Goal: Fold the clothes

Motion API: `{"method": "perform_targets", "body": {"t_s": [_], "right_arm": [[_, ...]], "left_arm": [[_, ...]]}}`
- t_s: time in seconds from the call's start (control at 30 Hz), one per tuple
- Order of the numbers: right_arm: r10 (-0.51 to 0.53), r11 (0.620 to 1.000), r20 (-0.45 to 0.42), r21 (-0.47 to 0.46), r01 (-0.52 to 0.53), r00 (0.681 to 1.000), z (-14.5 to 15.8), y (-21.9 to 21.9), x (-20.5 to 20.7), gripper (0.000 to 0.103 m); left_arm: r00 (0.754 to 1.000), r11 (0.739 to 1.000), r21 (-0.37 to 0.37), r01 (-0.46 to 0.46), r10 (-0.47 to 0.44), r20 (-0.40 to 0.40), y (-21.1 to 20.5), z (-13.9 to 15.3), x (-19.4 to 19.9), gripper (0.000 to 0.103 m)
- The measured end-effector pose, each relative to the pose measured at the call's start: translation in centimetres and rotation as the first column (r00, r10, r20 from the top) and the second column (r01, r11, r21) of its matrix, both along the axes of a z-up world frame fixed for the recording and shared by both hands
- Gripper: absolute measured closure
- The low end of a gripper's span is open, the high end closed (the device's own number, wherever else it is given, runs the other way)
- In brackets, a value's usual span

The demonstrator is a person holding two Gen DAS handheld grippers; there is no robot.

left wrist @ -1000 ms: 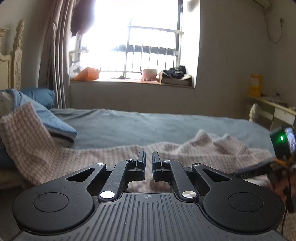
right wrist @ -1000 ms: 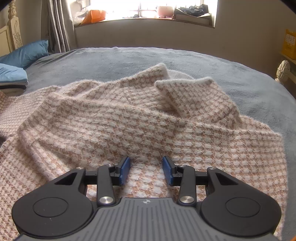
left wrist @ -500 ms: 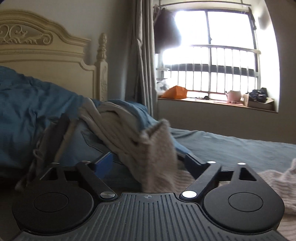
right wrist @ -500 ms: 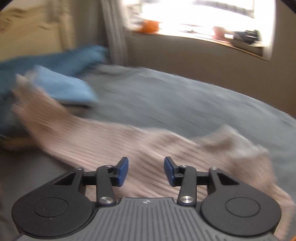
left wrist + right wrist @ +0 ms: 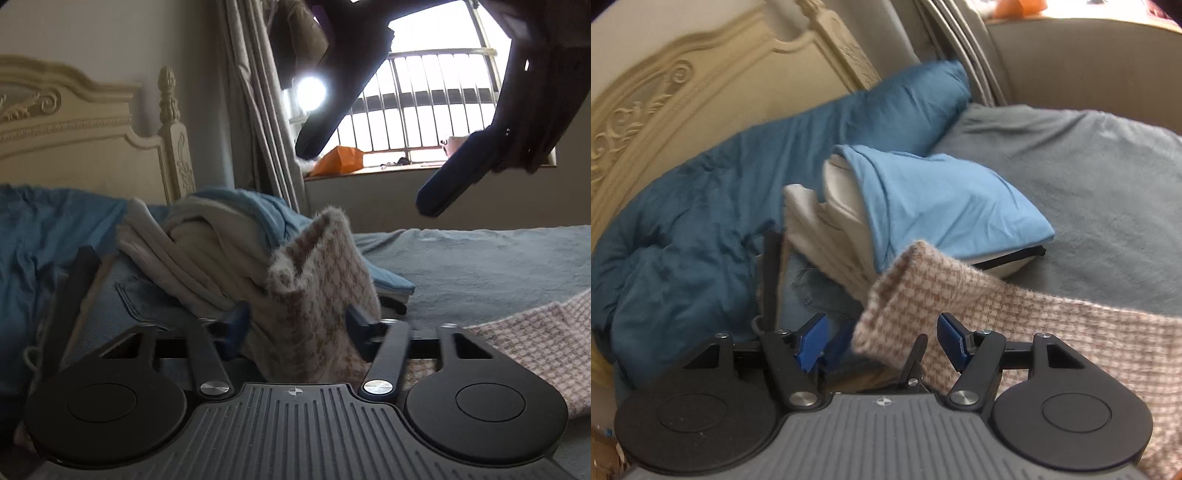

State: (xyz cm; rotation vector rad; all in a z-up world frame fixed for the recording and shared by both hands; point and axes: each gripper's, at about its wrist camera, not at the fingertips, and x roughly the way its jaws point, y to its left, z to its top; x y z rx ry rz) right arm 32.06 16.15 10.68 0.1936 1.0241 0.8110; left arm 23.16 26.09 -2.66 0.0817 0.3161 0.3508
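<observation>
Bed (image 5: pixel 1089 177), grey cover, clothes pile (image 5: pixel 923 199) near headboard. Sweater (image 5: pixel 1052 332) lies across near right – cuff (image 5: pixel 317 280) stands between spread left gripper (image 5: pixel 295 325) pads, not pinched. Right gripper (image 5: pixel 882 339) above, also spread. Risk: limp cuff slips out before closing – fold skews.

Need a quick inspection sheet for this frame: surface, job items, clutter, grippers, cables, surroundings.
Surface: grey-blue bedspread, lightly rumpled.
Job's things: checked knit sleeve sticks up between the left gripper fingers, not pinched; the rest trails off to the right.
Clutter: folded clothes pile, light blue on top; dark blue duvet.
Grippers: left open; right gripper open, above the left one.
Cables: nothing seen.
Surroundings: cream headboard, curtain, barred window.
</observation>
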Motion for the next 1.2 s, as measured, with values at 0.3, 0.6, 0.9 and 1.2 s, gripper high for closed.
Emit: {"method": "perform_targets", "body": {"t_s": [0.3,0.6,0.9,1.2], "right_arm": [[-0.041,0.999,-0.158,-0.013,0.039,0.987,-3.5,1.8,2.4,0.035],[-0.043,0.996,-0.062,-0.078,0.038,0.997,-2.9,-0.5,1.8,0.083],[-0.085,0.996,0.124,0.012,0.085,0.989,3.4,-9.5,-0.1,0.092],[-0.245,0.969,0.237,0.090,0.229,0.940,8.4,-24.0,-4.0,0.092]], "left_arm": [[0.987,0.991,0.063,0.120,-0.126,0.096,-2.2,0.3,-3.1,0.092],[0.968,0.972,0.132,0.196,-0.214,0.133,-5.5,2.0,-4.2,0.092],[0.912,0.936,0.156,0.315,-0.344,0.223,-12.2,7.0,-4.7,0.092],[0.793,0.838,0.214,0.503,-0.545,0.272,-22.6,10.6,-6.6,0.092]]}}
